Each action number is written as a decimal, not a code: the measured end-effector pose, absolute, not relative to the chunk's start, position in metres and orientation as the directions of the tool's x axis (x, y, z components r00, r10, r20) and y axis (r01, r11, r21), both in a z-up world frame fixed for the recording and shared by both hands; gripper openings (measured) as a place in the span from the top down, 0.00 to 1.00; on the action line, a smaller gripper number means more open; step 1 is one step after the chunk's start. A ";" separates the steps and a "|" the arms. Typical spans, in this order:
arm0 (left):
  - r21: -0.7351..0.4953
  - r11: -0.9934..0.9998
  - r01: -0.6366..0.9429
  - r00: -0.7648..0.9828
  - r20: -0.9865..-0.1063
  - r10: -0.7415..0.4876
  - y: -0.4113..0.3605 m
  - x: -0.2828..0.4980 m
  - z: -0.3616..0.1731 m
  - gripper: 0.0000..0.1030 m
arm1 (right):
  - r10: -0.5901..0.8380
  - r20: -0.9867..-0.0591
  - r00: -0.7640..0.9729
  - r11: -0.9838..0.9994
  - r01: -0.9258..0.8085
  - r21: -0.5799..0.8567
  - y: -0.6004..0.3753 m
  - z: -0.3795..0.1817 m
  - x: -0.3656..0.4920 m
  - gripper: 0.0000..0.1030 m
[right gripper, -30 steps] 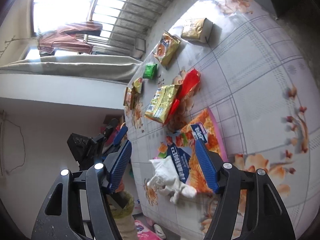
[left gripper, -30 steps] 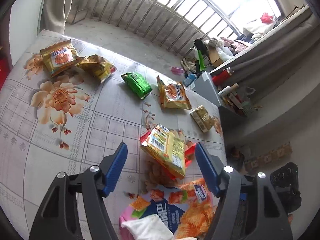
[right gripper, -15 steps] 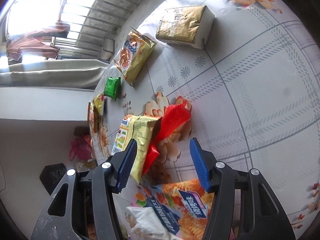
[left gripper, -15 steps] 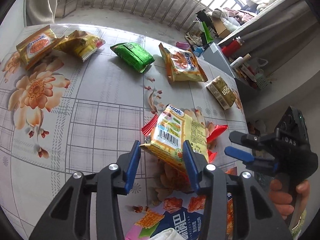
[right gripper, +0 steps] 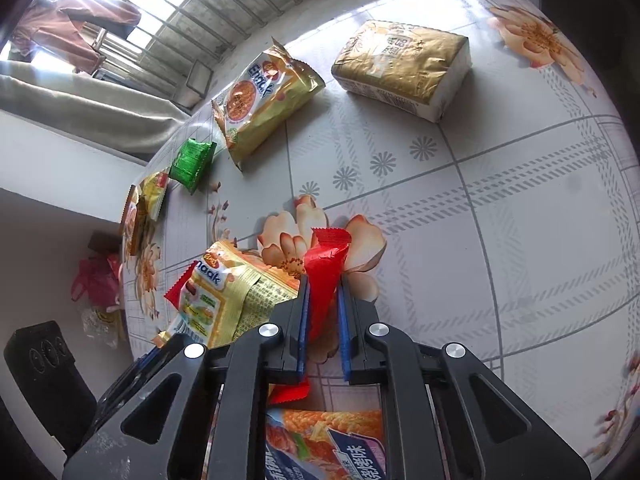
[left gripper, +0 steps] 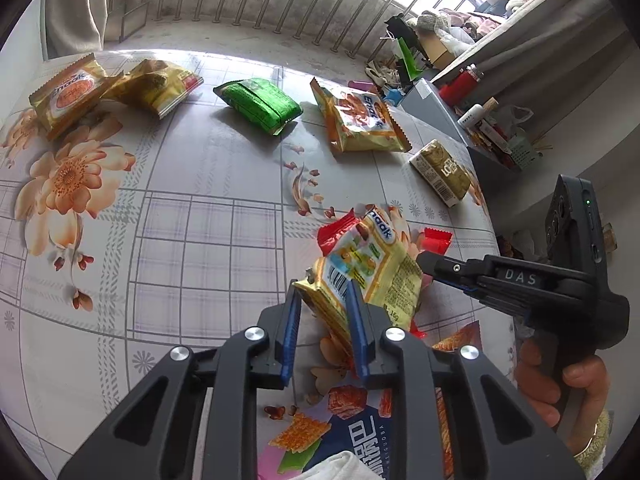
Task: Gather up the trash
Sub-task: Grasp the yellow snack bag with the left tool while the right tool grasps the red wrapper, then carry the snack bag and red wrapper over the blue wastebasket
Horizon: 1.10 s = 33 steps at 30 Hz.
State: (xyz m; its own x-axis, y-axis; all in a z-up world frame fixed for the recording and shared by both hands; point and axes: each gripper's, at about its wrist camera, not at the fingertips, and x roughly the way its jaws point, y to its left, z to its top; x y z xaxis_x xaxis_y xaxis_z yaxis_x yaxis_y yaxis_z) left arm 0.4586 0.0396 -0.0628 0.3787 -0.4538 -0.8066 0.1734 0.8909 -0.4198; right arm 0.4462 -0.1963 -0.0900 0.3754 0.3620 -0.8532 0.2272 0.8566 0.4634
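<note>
A yellow snack packet [left gripper: 374,264] lies tilted over a red wrapper [left gripper: 435,238] on the flowered table [left gripper: 208,240]. My left gripper [left gripper: 323,304] is closing, and its blue pads press on the packet's lower corner. In the right wrist view my right gripper [right gripper: 322,306] is closing too, its pads squeezing the red wrapper [right gripper: 325,268], which stands up between them beside the yellow packet [right gripper: 224,292]. The right gripper [left gripper: 425,263] reaches in from the right in the left wrist view, held by a hand [left gripper: 560,384].
A pink-and-blue chip bag [left gripper: 360,424] with a white tissue [left gripper: 336,468] lies at the near edge. Farther off lie a green packet [left gripper: 258,104], several yellow and orange snack packets [left gripper: 360,120] and a gold pack [right gripper: 404,68]. The table ends at the right; clutter stands beyond.
Both grippers came down onto the pile and their jaws narrowed from wide open: the left onto the yellow packet's corner, the right onto the red wrapper, which now stands up.
</note>
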 end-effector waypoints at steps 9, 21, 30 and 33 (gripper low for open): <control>-0.472 0.862 0.184 0.400 -0.765 -0.504 0.052 0.443 -0.047 0.88 | 0.374 -0.818 0.437 0.833 0.230 0.504 -0.214 -0.074 0.432 0.98; -0.559 0.812 0.170 0.513 -0.653 -0.557 0.082 0.414 0.012 0.92 | 0.350 -0.753 0.558 0.852 0.145 0.503 -0.217 -0.013 0.404 0.99; -0.547 0.795 0.265 0.577 -0.571 -0.585 0.077 0.359 0.075 0.92 | 0.325 -0.665 0.672 0.860 0.082 0.504 -0.238 0.051 0.348 0.99; -0.535 0.788 0.306 0.574 -0.557 -0.601 0.065 0.336 0.088 0.92 | 0.322 -0.633 0.704 0.854 0.073 0.515 -0.250 0.066 0.320 0.99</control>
State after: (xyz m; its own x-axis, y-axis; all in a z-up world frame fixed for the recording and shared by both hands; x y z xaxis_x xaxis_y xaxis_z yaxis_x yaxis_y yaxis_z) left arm 0.3362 0.0646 0.0880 0.5737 -0.6008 -0.5568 0.3061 0.7877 -0.5346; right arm 0.3204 -0.2496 0.0661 0.7040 0.3216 -0.6333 0.0727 0.8543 0.5146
